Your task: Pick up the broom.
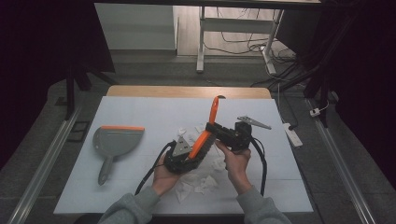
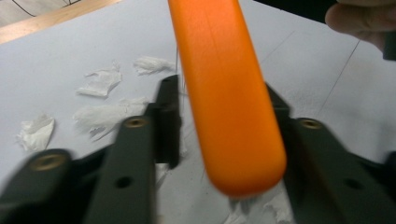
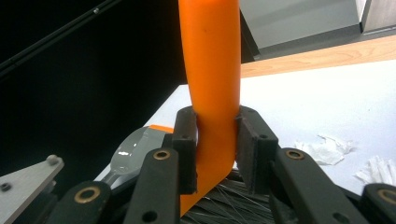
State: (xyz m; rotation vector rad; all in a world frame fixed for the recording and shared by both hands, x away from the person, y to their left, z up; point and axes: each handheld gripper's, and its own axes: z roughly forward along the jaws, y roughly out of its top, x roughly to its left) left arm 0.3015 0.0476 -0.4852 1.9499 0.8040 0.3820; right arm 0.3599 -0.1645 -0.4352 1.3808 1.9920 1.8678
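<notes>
Brush: I see an orange-handled brush [image 1: 205,135] held off the table [image 1: 140,112] at centre frame in the high view, between the two grippers.
Hidden: its dark bristles [image 3: 233,205] peek out only at the bottom of the right gripper view; in the high view the head is buried behind the left gripper [image 1: 183,156], and I cannot make out its shape.
Blur: the left gripper view is smeared, and the handle's rounded end [image 2: 243,172] swells across its middle.
Axis: the long axis runs from lower left to upper right in the high view, the handle tip [image 1: 215,100] pointing up toward the far edge of the table.
Right gripper: the right gripper [image 1: 223,132] is clamped on the handle, both pads pressed against the orange in its own view.
Left gripper: I see the handle between the jaws, with a gap on the left side; I cannot tell whether the pads press it.
Hands: both hands [image 1: 236,161] come from the bottom edge, grey sleeves [image 1: 135,205] showing, palms turned inward under the grippers.
Around: torn white paper scraps [image 1: 201,179] lie beneath; a grey dustpan [image 1: 114,140] with an orange lip rests at the left.
</notes>
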